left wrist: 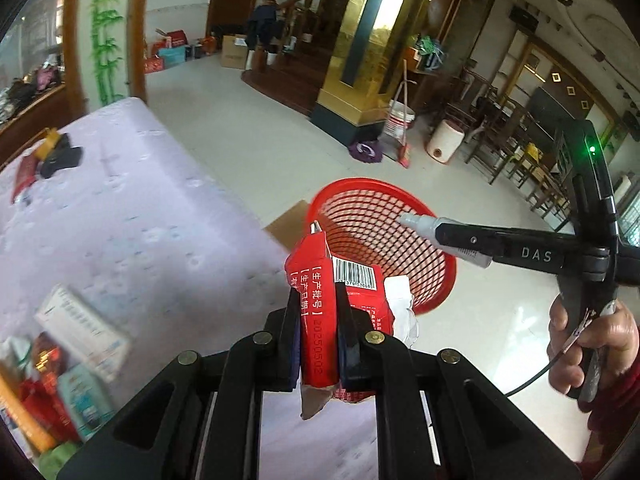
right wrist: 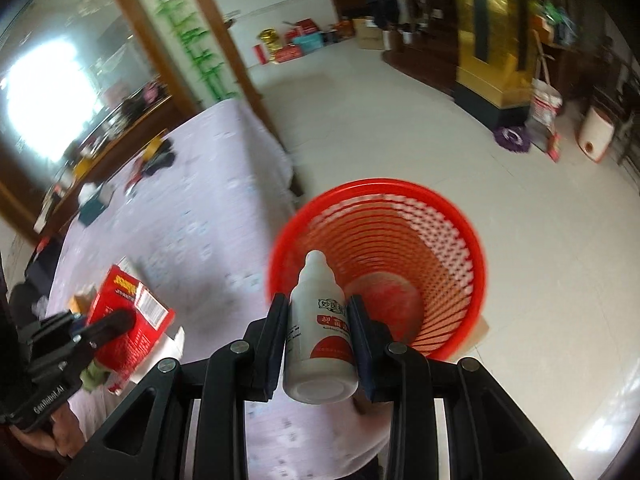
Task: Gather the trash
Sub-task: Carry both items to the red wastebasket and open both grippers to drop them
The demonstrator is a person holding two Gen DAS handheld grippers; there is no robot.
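Note:
My left gripper (left wrist: 318, 300) is shut on a crumpled red carton (left wrist: 320, 320) with a barcode, held near the table edge just short of the red mesh basket (left wrist: 384, 240) on the floor. My right gripper (right wrist: 320, 320) is shut on a small white bottle (right wrist: 320, 332) with a red label, held above the basket's near rim (right wrist: 376, 192). The basket looks empty inside. In the left wrist view the right gripper (left wrist: 460, 242) reaches over the basket with the bottle's tip (left wrist: 416, 222) showing. In the right wrist view the left gripper (right wrist: 108, 328) holds the red carton (right wrist: 132, 312) at lower left.
A table with a pale lilac cloth (left wrist: 140, 216) lies to the left, with boxes and packets (left wrist: 80, 332) at its near end and dark items (left wrist: 56, 156) at the far end. Flat cardboard (left wrist: 288, 224) lies under the basket. Buckets and a broom (left wrist: 404, 124) stand by a gold pillar.

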